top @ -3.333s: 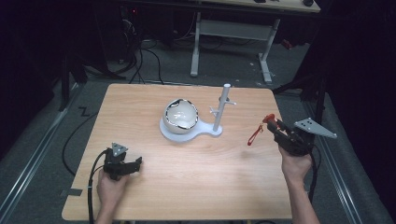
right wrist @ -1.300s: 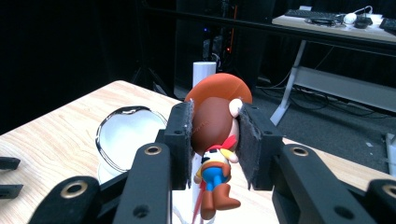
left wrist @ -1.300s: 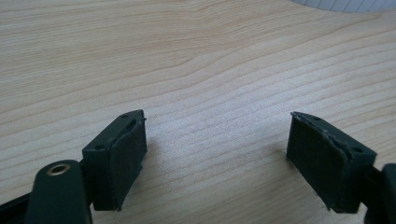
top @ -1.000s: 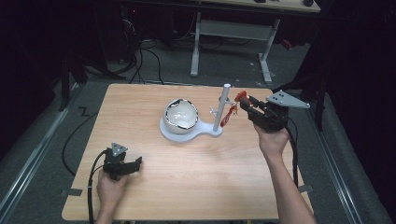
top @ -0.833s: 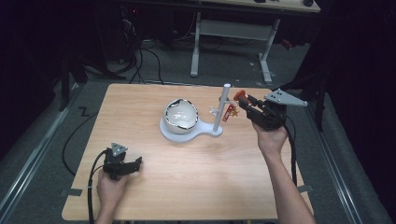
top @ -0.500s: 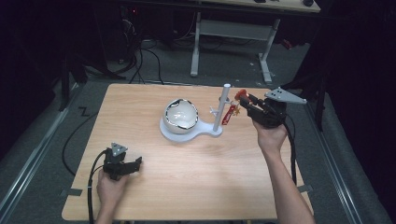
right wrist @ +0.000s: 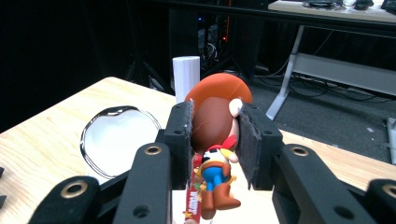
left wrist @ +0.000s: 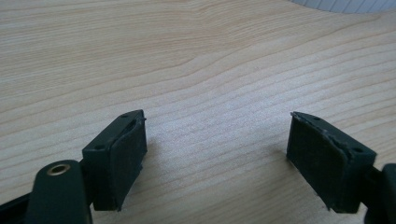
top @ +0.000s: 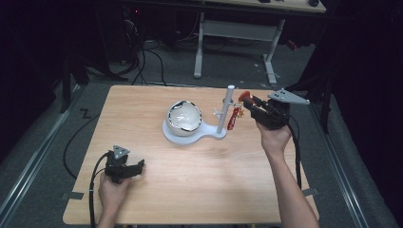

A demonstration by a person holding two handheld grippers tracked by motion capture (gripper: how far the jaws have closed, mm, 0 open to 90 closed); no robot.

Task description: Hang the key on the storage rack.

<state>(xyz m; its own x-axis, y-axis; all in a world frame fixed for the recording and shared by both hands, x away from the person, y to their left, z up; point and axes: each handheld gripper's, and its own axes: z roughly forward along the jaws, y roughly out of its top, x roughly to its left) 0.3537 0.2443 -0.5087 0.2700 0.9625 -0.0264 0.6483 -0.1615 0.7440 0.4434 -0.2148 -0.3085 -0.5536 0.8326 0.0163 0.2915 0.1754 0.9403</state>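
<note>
Right now we hold the cowboy figure (right wrist: 215,135) clamped by its head in our right gripper (right wrist: 215,140), just beside the top of the white post (top: 225,111). Well away from the post, our left gripper (left wrist: 219,158) rests open on the table (top: 190,180).

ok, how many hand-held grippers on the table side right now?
2: the left hand-held gripper near the table's front-left corner, open; the right hand-held gripper beside the white post, clamping the cowboy figure.
</note>
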